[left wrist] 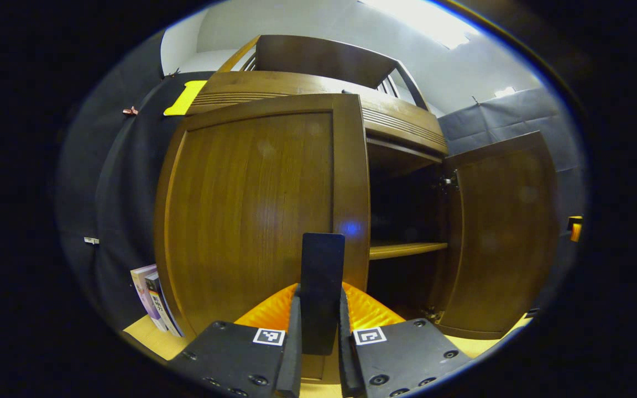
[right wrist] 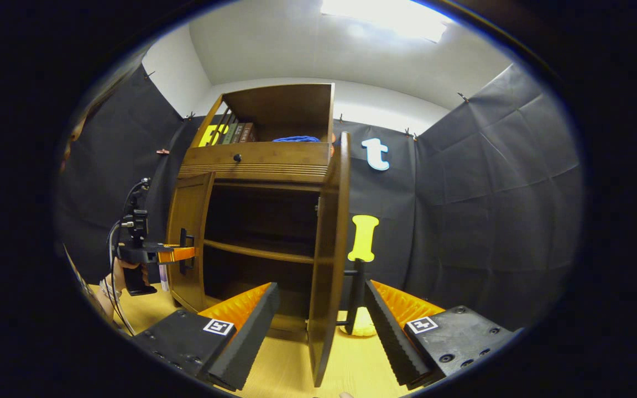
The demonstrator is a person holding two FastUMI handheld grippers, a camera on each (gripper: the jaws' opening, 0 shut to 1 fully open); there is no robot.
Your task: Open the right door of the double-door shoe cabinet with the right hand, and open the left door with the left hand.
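Left gripper view puts the dark brown wooden double-door shoe cabinet [left wrist: 318, 88] across most of the frame; its left door [left wrist: 257, 210] fills the centre and stands only slightly swung out from the cabinet front, while the right door [left wrist: 501, 237] hangs wide open at the right of the frame, baring the dark inside and a pale wooden shelf [left wrist: 407, 250]; at the bottom centre the left gripper [left wrist: 321, 326] has its jaws clenched on the flat black door handle [left wrist: 322, 276], both black pads pressing its sides; a few upright books [left wrist: 151, 298] lean at the lower left, on the light wooden floor [left wrist: 152, 340].

Right gripper view shows the right door [right wrist: 327, 254] edge-on in the lower centre, its slim black bar handle [right wrist: 356, 293] just beside the right-hand finger [right wrist: 387, 326]; the right gripper [right wrist: 318, 326] has its jaws released, spread wide with the door's edge between them, neither pad visibly pressing; at the left of the frame the left gripper [right wrist: 183, 254], held in a person's hand [right wrist: 125, 273], meets the left door [right wrist: 188, 243] at its handle; a small black drawer knob [right wrist: 236, 158] sits above the opening.
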